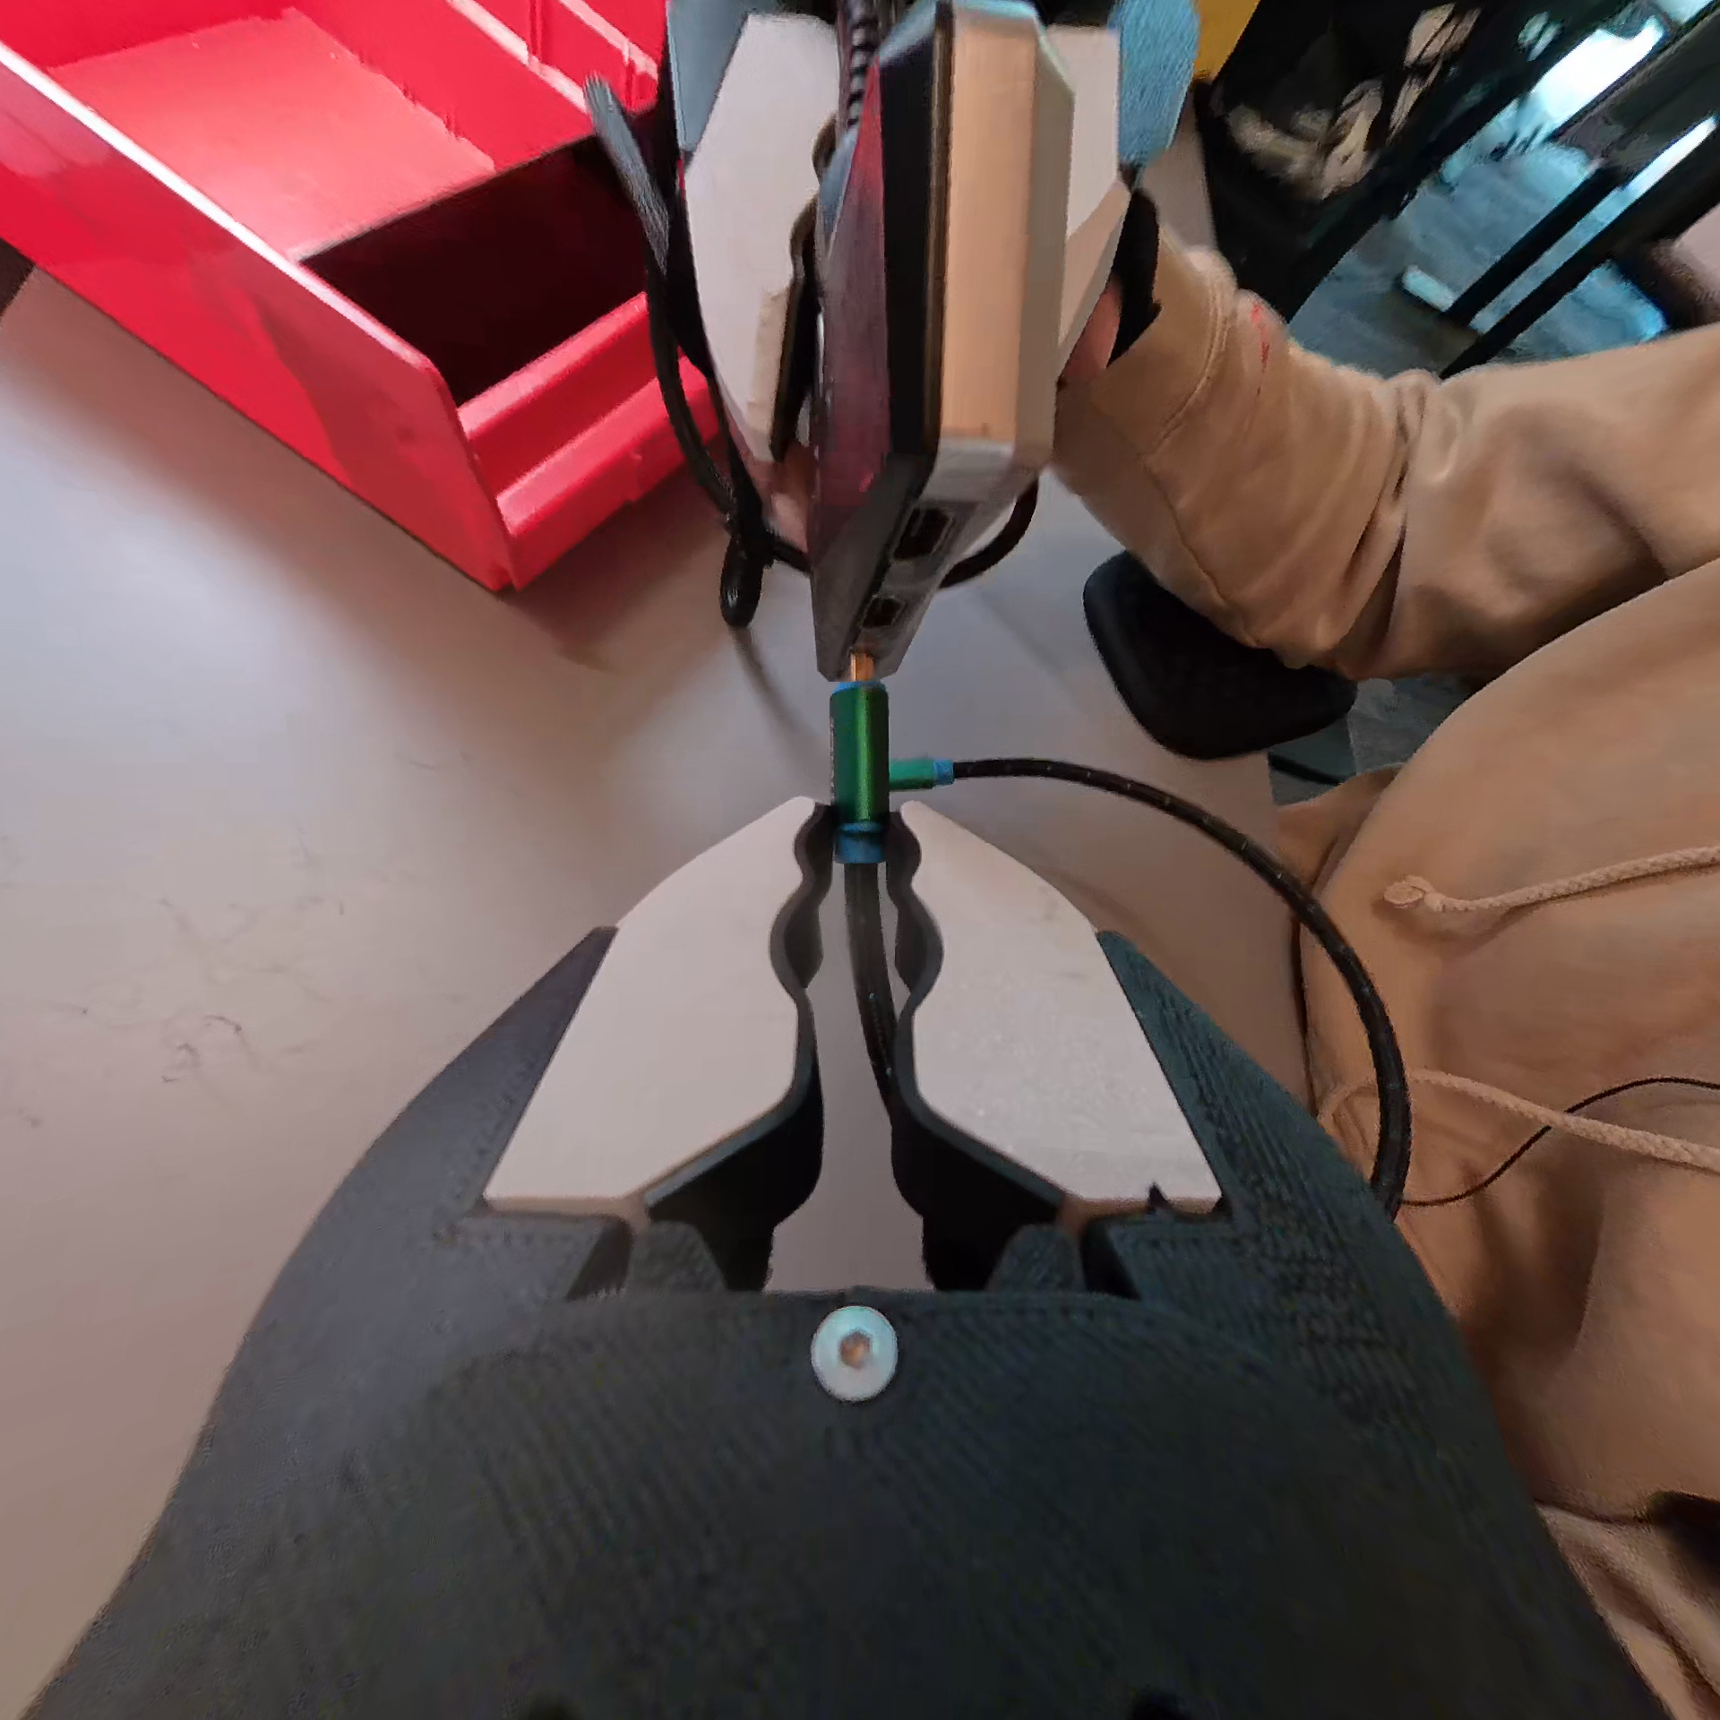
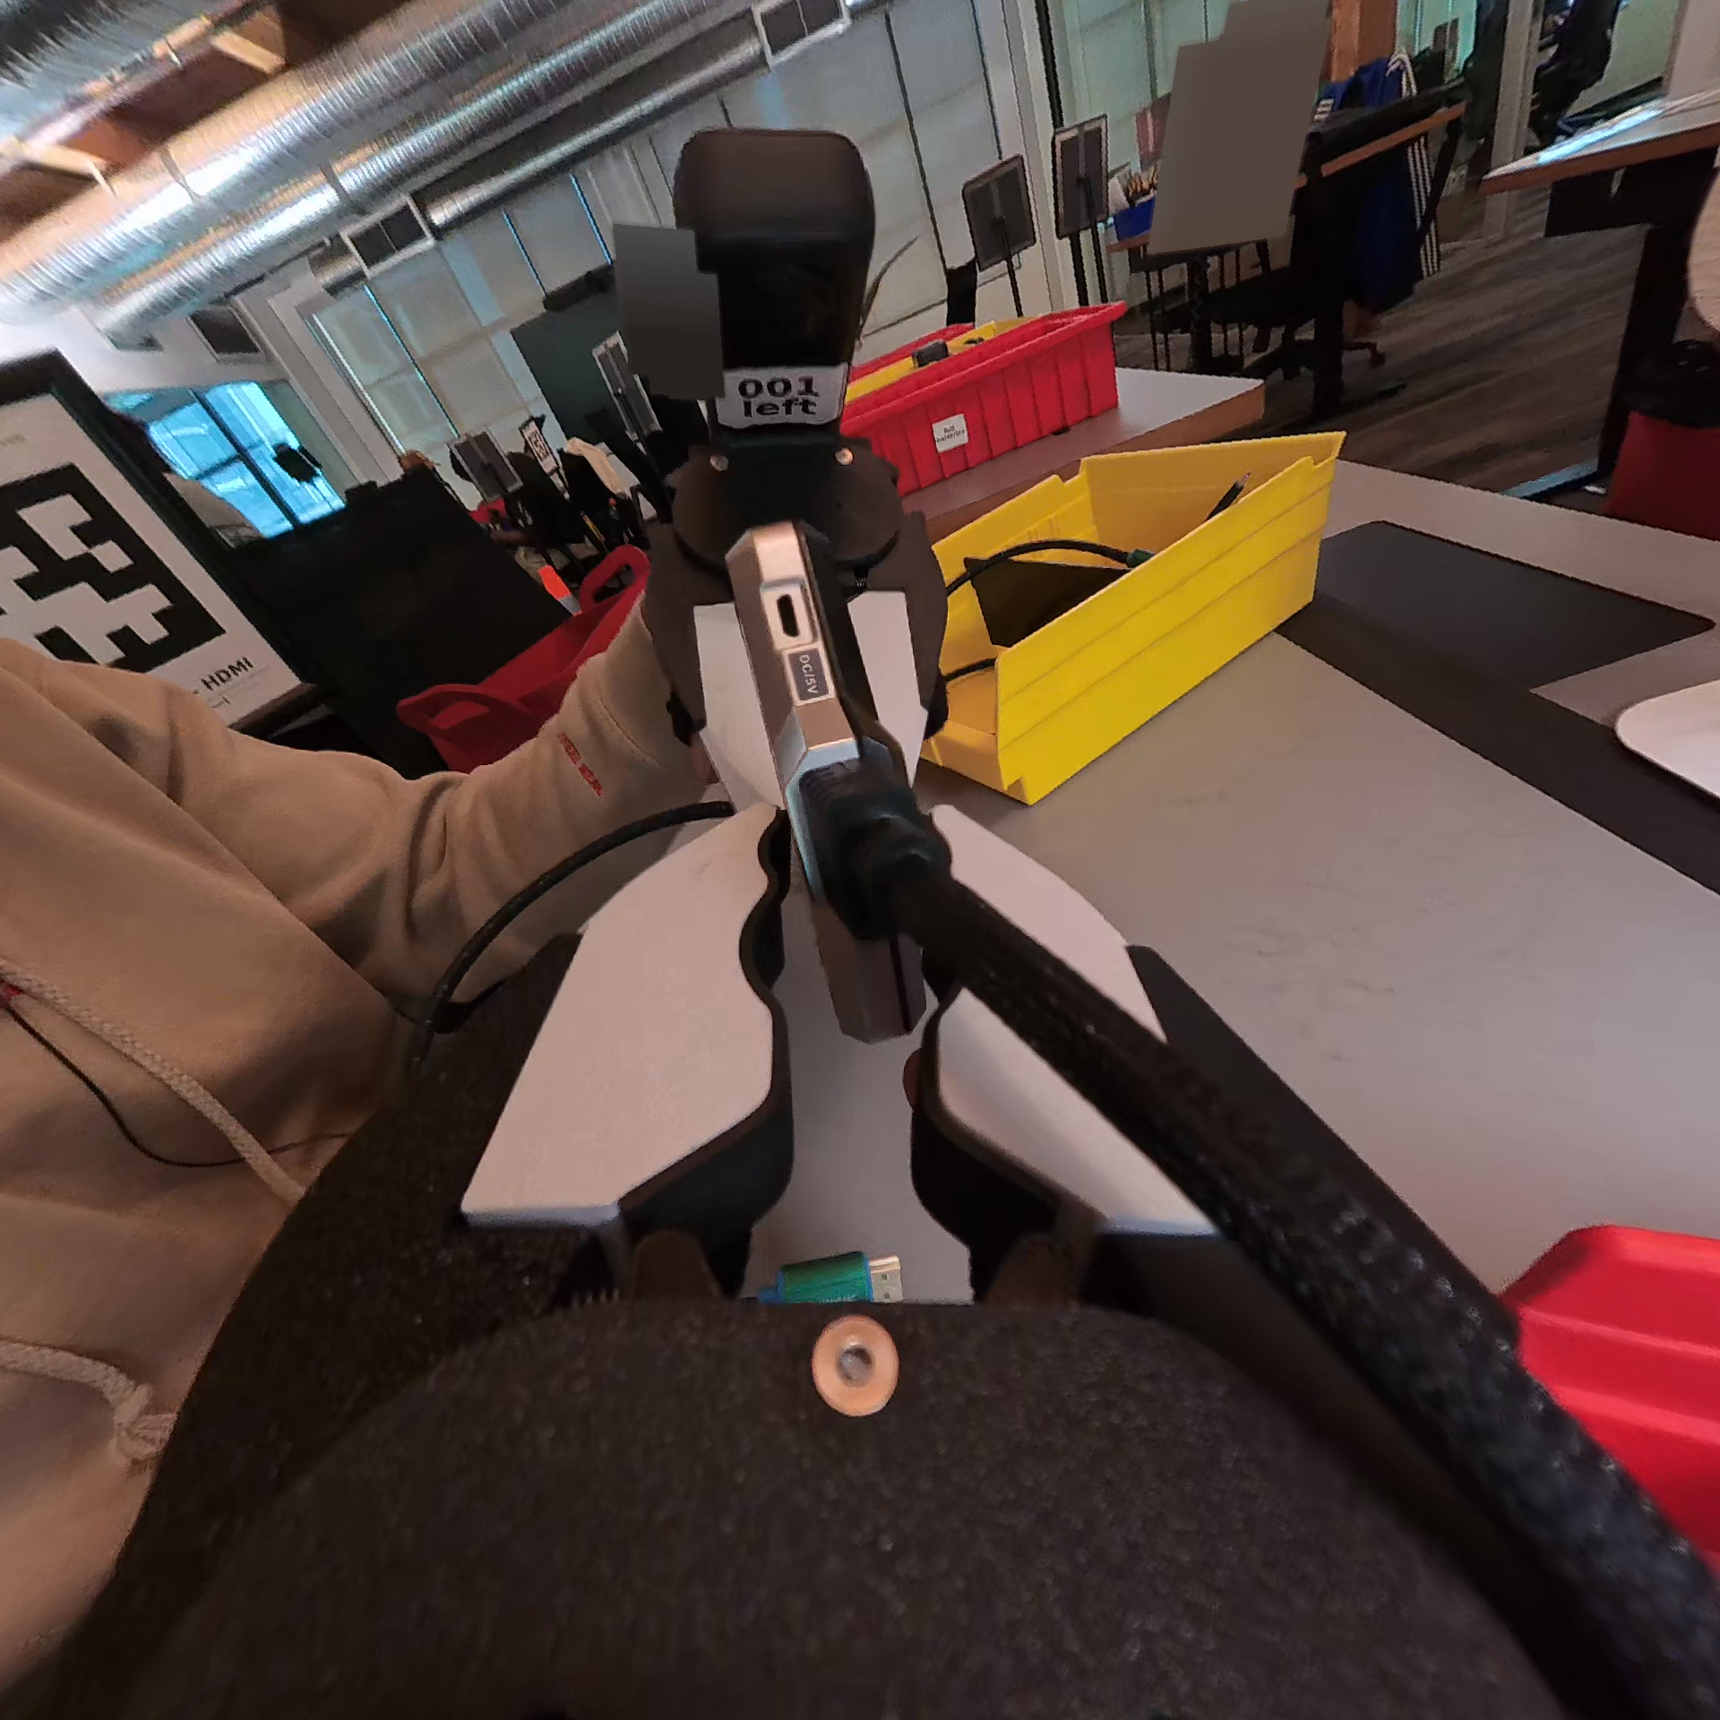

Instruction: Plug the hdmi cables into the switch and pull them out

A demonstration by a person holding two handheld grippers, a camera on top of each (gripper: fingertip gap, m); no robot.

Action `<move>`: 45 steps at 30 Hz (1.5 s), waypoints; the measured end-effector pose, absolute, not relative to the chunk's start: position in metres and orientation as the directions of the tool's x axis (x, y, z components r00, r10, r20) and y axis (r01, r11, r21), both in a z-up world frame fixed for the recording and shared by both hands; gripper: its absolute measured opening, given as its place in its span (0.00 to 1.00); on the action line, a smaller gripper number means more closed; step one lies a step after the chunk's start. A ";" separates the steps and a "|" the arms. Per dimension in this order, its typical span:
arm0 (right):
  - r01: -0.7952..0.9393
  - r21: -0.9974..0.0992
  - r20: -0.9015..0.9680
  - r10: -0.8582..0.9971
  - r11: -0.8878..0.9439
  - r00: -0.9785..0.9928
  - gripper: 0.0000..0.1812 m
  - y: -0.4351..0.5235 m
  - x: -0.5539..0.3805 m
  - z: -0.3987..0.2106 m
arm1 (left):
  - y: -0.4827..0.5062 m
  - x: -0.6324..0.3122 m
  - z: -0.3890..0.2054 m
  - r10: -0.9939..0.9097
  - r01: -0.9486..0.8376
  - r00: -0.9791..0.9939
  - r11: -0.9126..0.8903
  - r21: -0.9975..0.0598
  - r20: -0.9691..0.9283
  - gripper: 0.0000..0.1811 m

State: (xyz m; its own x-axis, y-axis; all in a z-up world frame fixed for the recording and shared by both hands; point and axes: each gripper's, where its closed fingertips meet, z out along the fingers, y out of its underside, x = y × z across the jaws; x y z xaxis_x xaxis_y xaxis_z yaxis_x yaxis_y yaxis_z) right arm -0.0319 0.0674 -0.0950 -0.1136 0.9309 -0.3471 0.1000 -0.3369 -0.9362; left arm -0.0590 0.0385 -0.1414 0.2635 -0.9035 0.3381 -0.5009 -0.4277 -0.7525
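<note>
My left gripper (image 1: 858, 824) is shut on a green HDMI plug (image 1: 858, 745) with a blue ring. Its black cable (image 1: 870, 977) runs back between my fingers. The plug's gold tip (image 1: 861, 665) meets the end port of the grey switch (image 1: 940, 326), and only a short bit of gold shows. My right gripper (image 2: 852, 819) is shut on the switch (image 2: 810, 670), held above the table. A thick black braided cable (image 2: 1163, 1098) is plugged into the switch's near end. A second green plug (image 2: 828, 1280) lies on the table below and also shows in the left wrist view (image 1: 917, 771).
A red bin (image 1: 372, 307) stands on the grey table (image 1: 279, 838) at the far left. A yellow bin (image 2: 1117, 651) holding cables is at the right, with another red bin (image 2: 1629, 1350) near my right gripper. The person's tan sleeve (image 1: 1350, 484) and hoodie are close by. Across from one pair of fingers to the other is roughly 6 cm.
</note>
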 end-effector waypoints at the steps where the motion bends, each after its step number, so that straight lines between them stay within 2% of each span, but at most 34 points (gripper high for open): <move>1: 0.077 -0.932 -0.361 0.925 -0.354 -0.120 0.14 0.068 -0.031 -0.091 | 0.041 -0.058 -0.137 -0.899 -0.466 0.257 -0.436 -0.770 0.354 0.06; 5: -0.008 -0.904 -0.422 0.894 -0.428 -0.151 0.13 0.073 -0.028 -0.081 | 0.044 -0.056 -0.120 -0.886 -0.331 0.188 -0.463 -0.822 0.423 0.06; 12: -0.058 -0.890 -0.440 0.884 -0.453 -0.156 0.13 0.077 -0.028 -0.074 | 0.049 -0.056 -0.114 -0.868 -0.248 0.147 -0.497 -0.831 0.475 0.06; 20: 0.066 -0.949 -0.315 0.941 -0.309 -0.123 0.13 0.064 -0.028 -0.084 | 0.042 -0.057 -0.111 -0.871 -0.259 0.112 -0.491 -0.832 0.479 0.06; 39: 0.039 -0.931 -0.364 0.917 -0.362 -0.164 0.12 0.062 -0.029 -0.086 | 0.040 -0.048 -0.117 -0.876 -0.275 0.096 -0.480 -0.833 0.473 0.06; 45: 0.107 -0.927 -0.371 0.920 -0.359 -0.127 0.12 0.063 -0.029 -0.092 | 0.042 -0.049 -0.122 -0.875 -0.285 0.114 -0.482 -0.828 0.470 0.06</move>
